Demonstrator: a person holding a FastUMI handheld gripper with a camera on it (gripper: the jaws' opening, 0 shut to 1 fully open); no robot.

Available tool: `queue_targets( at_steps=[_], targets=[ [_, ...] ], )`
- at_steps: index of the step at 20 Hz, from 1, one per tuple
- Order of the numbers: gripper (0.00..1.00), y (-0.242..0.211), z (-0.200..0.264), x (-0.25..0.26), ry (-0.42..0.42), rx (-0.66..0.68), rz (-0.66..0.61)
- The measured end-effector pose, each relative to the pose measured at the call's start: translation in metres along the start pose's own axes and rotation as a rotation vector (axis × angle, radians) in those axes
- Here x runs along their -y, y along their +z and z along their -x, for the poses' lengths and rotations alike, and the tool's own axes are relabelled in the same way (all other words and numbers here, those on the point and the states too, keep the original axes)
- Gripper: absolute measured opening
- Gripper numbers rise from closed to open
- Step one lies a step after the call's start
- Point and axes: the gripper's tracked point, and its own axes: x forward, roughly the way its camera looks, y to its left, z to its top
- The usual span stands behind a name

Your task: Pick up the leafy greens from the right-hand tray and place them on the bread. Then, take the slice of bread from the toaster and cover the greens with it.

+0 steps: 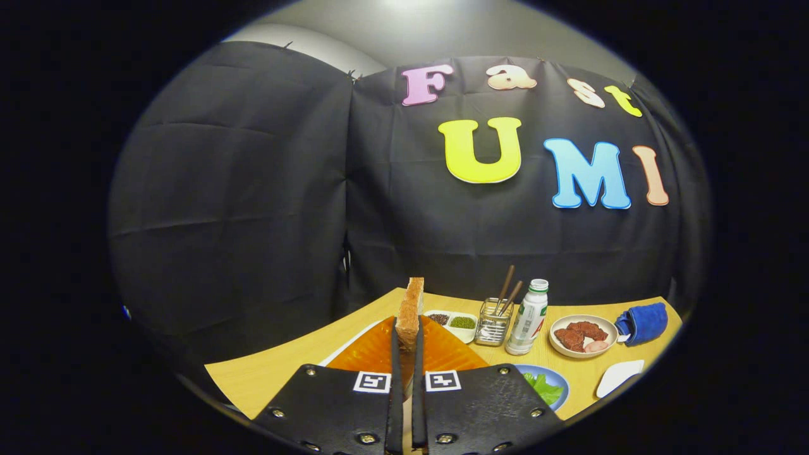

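Your tool (407,344) is nearly closed, both fingers pressing on one slice of bread (411,309) held upright on edge between them, above an orange plate (442,354). That plate sits near the worktop's (278,373) left edge, with bare wood to its left. Beyond the fingers you have one white two-part dish (456,323) of seasonings, one clear holder (493,322) with two brown sticks, and one white bottle (528,316), standing close together in a row. To the right sit one bowl (581,335) of reddish meat pieces, one blue cloth (644,322) at the far right edge, and one white dish (619,376). The leafy greens (543,387) lie on a blue plate (556,378) just right of your fingers.
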Motion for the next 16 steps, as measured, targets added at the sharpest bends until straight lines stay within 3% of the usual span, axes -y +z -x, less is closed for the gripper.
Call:
queue_targets(
  at_steps=[6, 16],
  targets=[
    [0.06, 0.03, 0.037, 0.045, -0.04, 0.065, -0.008],
    [0.06, -0.025, 0.038, 0.119, -0.149, -0.02, -0.066]
  ],
)
